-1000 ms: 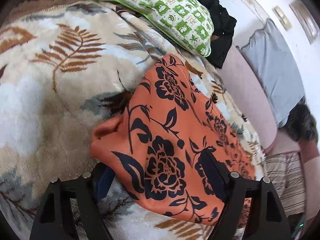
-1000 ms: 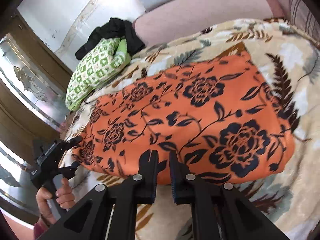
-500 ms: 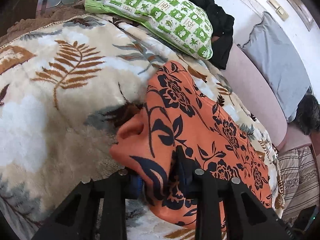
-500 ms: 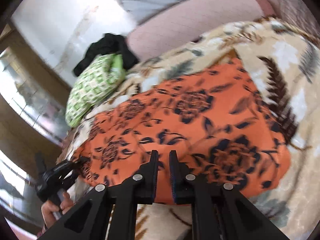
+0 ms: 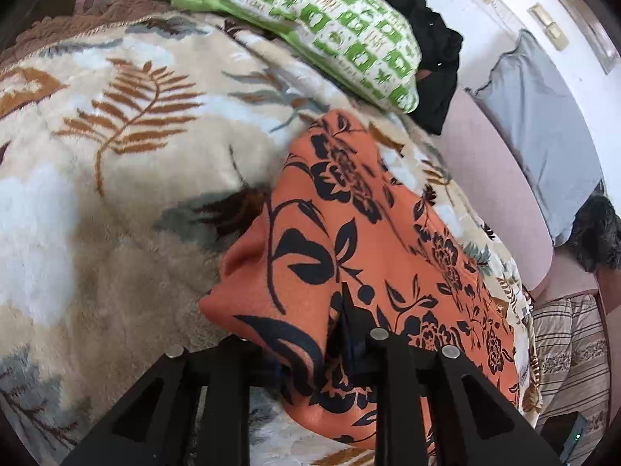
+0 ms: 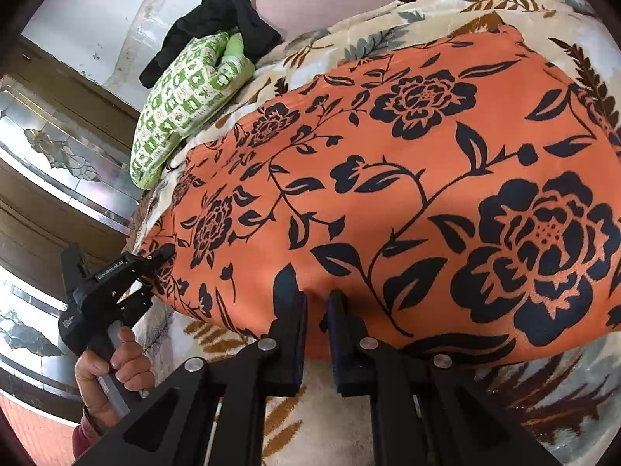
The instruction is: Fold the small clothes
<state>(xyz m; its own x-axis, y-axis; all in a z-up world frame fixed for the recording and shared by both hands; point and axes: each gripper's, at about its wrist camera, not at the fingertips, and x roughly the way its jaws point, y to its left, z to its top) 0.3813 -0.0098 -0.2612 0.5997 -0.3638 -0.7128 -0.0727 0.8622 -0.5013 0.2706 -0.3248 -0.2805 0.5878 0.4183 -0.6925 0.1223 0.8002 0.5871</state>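
An orange garment with black flowers [image 5: 372,240] lies on a leaf-patterned blanket [image 5: 97,155]. My left gripper [image 5: 310,345] is shut on the garment's near corner, with cloth bunched between its fingers. In the right wrist view the garment [image 6: 407,178] spreads wide. My right gripper [image 6: 316,310] is shut on its near edge, with a fold of cloth pinched between the fingers. The left gripper [image 6: 155,260] also shows there at the garment's left corner, held by a hand.
A green-and-white patterned pillow [image 5: 310,19] and a black garment [image 5: 431,62] lie at the blanket's far end. A pink sofa back [image 5: 496,202] with a grey cushion [image 5: 543,116] runs along the right. A glass-panelled door [image 6: 58,155] stands behind.
My left gripper went from open around the garment's corner to shut on it. My right gripper stayed shut on the near edge and moved closer over the cloth.
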